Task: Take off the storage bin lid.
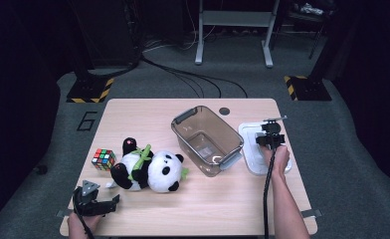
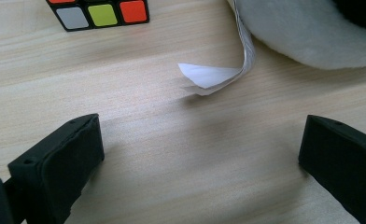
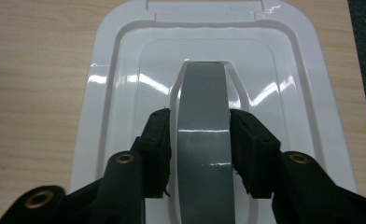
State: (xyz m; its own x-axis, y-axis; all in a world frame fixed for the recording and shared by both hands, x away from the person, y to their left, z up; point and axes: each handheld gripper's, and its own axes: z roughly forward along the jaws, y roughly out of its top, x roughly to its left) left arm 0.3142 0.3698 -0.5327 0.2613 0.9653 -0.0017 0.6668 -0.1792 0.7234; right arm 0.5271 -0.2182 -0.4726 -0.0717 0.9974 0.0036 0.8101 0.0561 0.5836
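A white lid (image 1: 251,130) lies flat on the table's right side, with a grey handle (image 3: 203,116) down its middle. My right gripper (image 1: 270,135) points down over it, its jaws (image 3: 200,121) straddling that handle with a thin gap on the left, so it is open. At the front left corner my left gripper (image 1: 114,200) rests low over the wood, open and empty (image 2: 200,149). It faces a plush panda (image 1: 155,169) whose white paper tag (image 2: 214,74) curls onto the table, and a colour cube (image 1: 103,159) at the panda's left.
A clear grey plastic bin (image 1: 180,121) with nothing in it stands mid-table between the panda and the lid. The cube's edge (image 2: 99,13) and the panda's white fur (image 2: 312,32) lie just beyond the left jaws. Dark floor with cables and stands surrounds the table.
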